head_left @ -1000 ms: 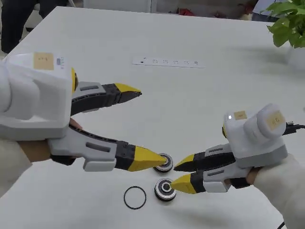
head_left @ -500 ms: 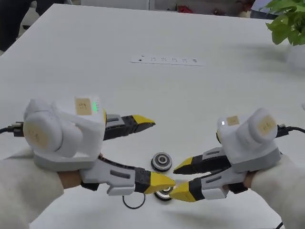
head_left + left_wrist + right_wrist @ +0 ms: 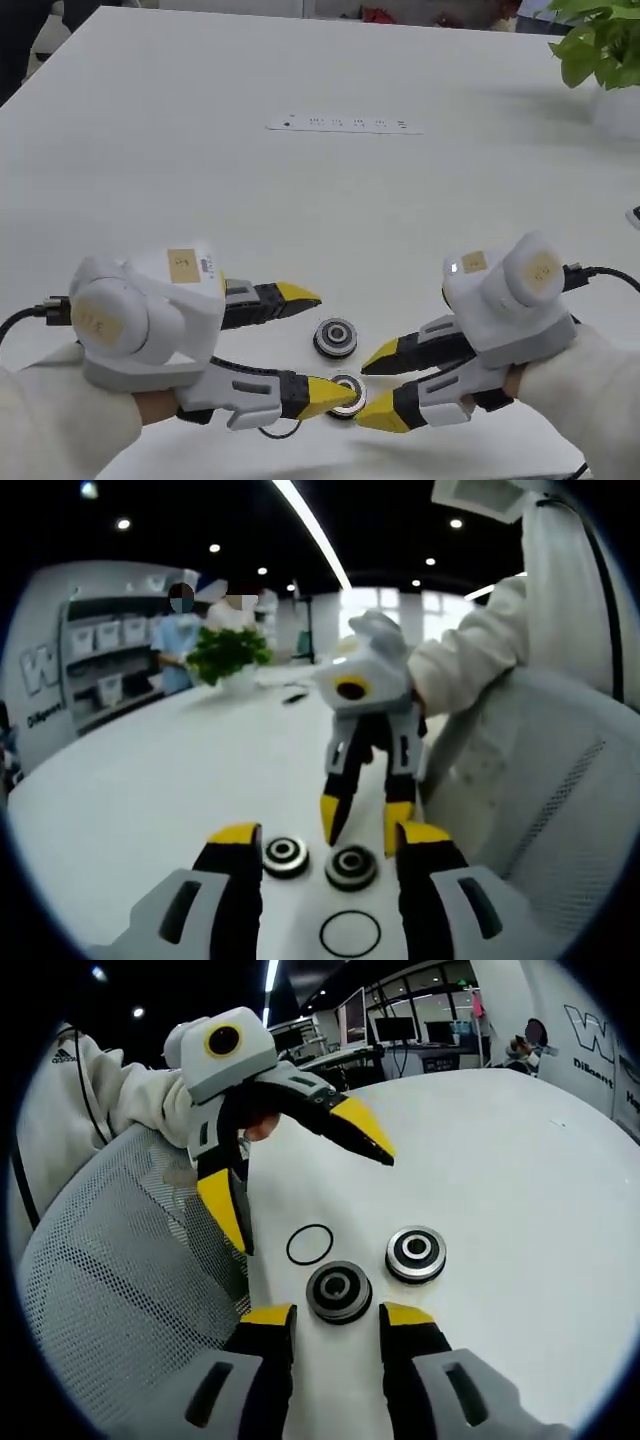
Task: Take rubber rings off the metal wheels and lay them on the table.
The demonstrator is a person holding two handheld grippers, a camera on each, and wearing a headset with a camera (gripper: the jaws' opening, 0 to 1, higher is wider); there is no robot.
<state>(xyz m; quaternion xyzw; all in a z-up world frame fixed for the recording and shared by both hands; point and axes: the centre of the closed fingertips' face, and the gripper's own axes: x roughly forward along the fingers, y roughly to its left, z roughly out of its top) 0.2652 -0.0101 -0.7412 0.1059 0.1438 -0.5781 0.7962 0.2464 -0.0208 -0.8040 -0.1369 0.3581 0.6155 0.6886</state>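
Left gripper (image 3: 322, 344) is released, jaws spread wide, holding nothing. Its lower jaw hides most of the loose rubber ring (image 3: 281, 431) lying on the bench (image 3: 300, 200), though the left gripper view shows the ring whole. The same jaw tip covers the edge of the near wheel (image 3: 348, 394); whether it touches cannot be told. The far wheel (image 3: 335, 338) sits clear, just beside the near one. Whether either wheel wears a ring is hard to make out. Right gripper (image 3: 372, 390) is released too, its tips just short of the near wheel. A plant (image 3: 600, 40) is cut off top right. A second ago the ring lay in plain sight and the left jaw tip was at the far wheel
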